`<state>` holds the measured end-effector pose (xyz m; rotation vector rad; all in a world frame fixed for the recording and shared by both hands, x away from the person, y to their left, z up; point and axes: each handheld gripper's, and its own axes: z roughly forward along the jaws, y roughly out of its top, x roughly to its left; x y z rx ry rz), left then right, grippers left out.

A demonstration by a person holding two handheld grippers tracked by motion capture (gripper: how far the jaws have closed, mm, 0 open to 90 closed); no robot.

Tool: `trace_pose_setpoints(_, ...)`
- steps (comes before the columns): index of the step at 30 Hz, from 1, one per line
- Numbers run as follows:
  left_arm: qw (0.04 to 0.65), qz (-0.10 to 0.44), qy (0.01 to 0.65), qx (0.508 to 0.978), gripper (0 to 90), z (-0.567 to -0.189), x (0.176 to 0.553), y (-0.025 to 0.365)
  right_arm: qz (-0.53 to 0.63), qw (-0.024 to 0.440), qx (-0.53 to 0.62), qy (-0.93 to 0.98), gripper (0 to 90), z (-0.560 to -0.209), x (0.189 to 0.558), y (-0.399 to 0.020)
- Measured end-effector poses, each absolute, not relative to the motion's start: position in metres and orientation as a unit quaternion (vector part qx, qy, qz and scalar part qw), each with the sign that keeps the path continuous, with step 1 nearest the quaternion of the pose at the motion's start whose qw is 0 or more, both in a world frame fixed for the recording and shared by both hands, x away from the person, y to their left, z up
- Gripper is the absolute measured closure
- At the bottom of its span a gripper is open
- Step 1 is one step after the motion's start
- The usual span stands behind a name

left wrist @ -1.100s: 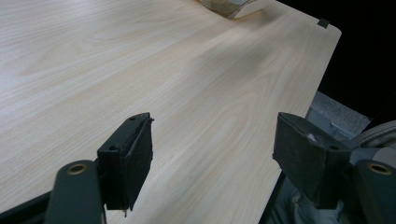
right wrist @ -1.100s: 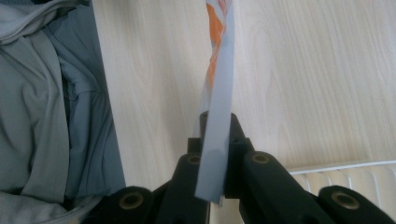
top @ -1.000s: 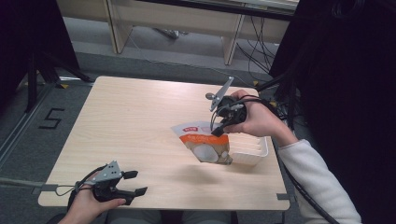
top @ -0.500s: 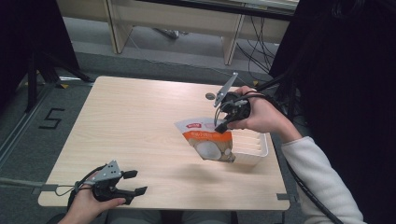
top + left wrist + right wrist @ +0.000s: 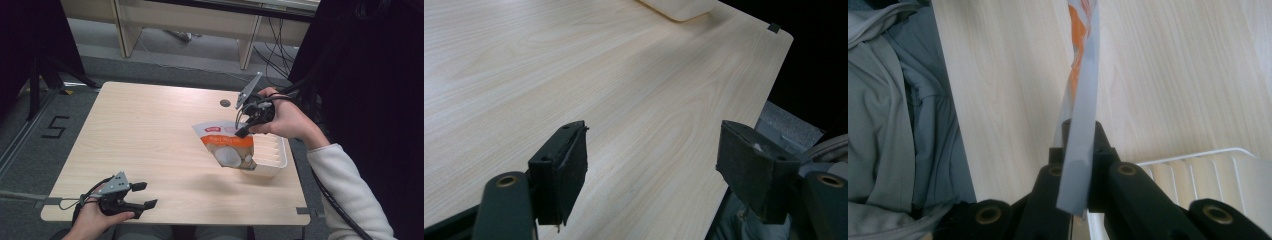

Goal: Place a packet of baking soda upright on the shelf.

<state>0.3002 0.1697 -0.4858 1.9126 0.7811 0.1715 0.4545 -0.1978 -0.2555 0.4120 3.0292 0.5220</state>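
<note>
In the high view the right tool (image 5: 243,131) is clamped on the upper edge of a food pouch (image 5: 226,146), holding it tilted over the near-left corner of a white ribbed tray (image 5: 274,152); the pouch sits at about four o'clock from the middle of the desk (image 5: 150,130); its face is white at the top with a small red label, orange below with a round pale picture, and the print is too small to read; the left tool (image 5: 143,195) rests in a hand at the desk's seven o'clock corner, jaws spread wide with nothing between them; the desk is pale wood-grain laminate with a small round hole at one o'clock; on the grey floor at nine o'clock a black "5" (image 5: 55,127) is marked; a light wooden frame stands beyond the desk at twelve o'clock, with cables trailing on the floor.

In the left gripper view the left tool (image 5: 651,155) has its two black pads far apart over bare desk (image 5: 574,75); a tray corner (image 5: 679,6) peeks in at twelve o'clock.

In the right gripper view the right tool (image 5: 1078,145) is pinched shut on the pouch (image 5: 1080,100), seen edge-on as a silvery strip with orange print running up to twelve o'clock; the tray (image 5: 1198,170) lies at four o'clock, and grey cloth (image 5: 893,100) hangs past the desk edge at nine o'clock.
</note>
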Motion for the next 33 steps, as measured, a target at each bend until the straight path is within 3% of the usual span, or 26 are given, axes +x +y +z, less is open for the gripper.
trace_pose_setpoints(33,0.512,0.068,0.325,0.793,27.5,-0.486,0.300,0.169,0.175,0.031,0.156,0.972,90.0,-0.235,0.462,-0.223)
